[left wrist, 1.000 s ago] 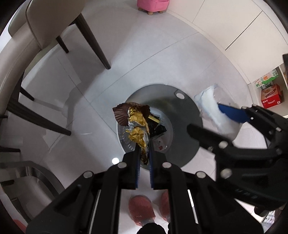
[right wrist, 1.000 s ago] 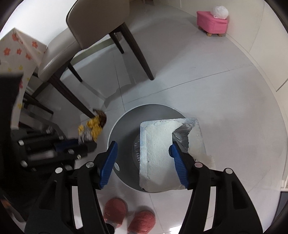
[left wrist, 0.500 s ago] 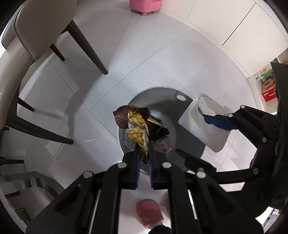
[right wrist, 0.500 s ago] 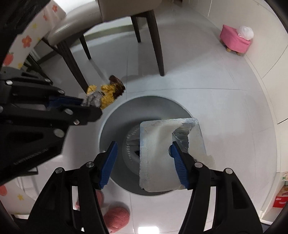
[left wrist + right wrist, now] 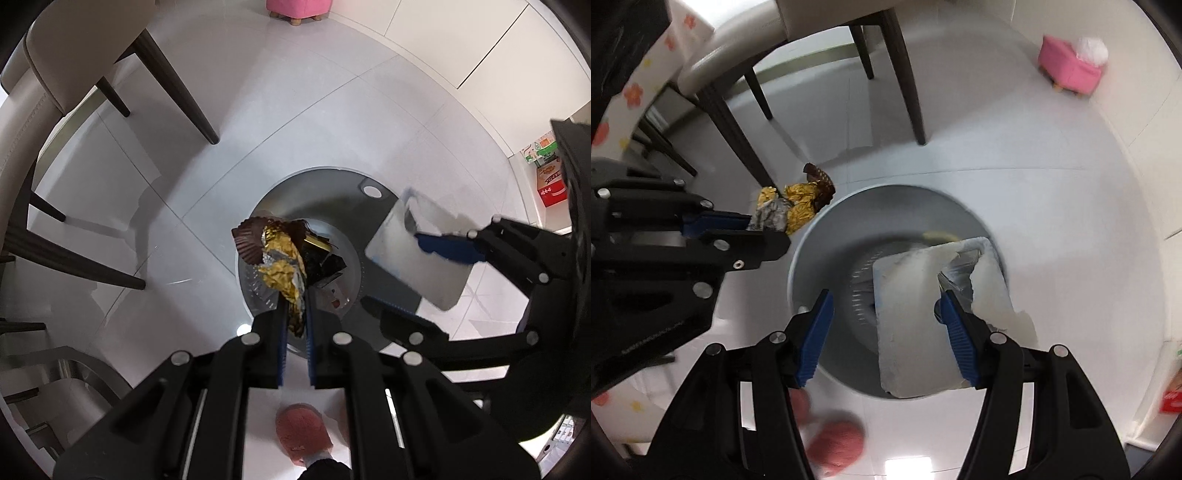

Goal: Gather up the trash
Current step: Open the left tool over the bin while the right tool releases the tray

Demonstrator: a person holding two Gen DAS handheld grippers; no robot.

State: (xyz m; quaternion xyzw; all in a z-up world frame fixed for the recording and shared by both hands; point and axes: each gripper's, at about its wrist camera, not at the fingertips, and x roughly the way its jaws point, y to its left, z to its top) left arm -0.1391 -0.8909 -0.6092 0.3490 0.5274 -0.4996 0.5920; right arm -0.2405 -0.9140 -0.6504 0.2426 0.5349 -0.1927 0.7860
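My left gripper [image 5: 294,314] is shut on a crumpled gold foil wrapper with a brown paper cup [image 5: 275,254] and holds it over the round grey trash bin [image 5: 332,184]; the wrapper also shows in the right wrist view [image 5: 792,206]. The bin's opening [image 5: 332,284] holds dark trash. My right gripper [image 5: 882,314] is open, with a flat white tray with torn film [image 5: 923,317] hanging on its right finger [image 5: 955,332] above the bin [image 5: 827,240]. The tray also shows in the left wrist view [image 5: 413,254].
Dining chairs with dark legs [image 5: 173,88] stand at the left on the white tiled floor. A pink stool [image 5: 1071,70] stands far off. A flowered tablecloth [image 5: 631,92] hangs at the left. Pink slippers [image 5: 303,435] are below. Boxes [image 5: 550,177] sit on a shelf at the right.
The right gripper with the tray has moved in over the bin beside the left gripper. The left gripper has kept its hold on the wrapper above the opening.
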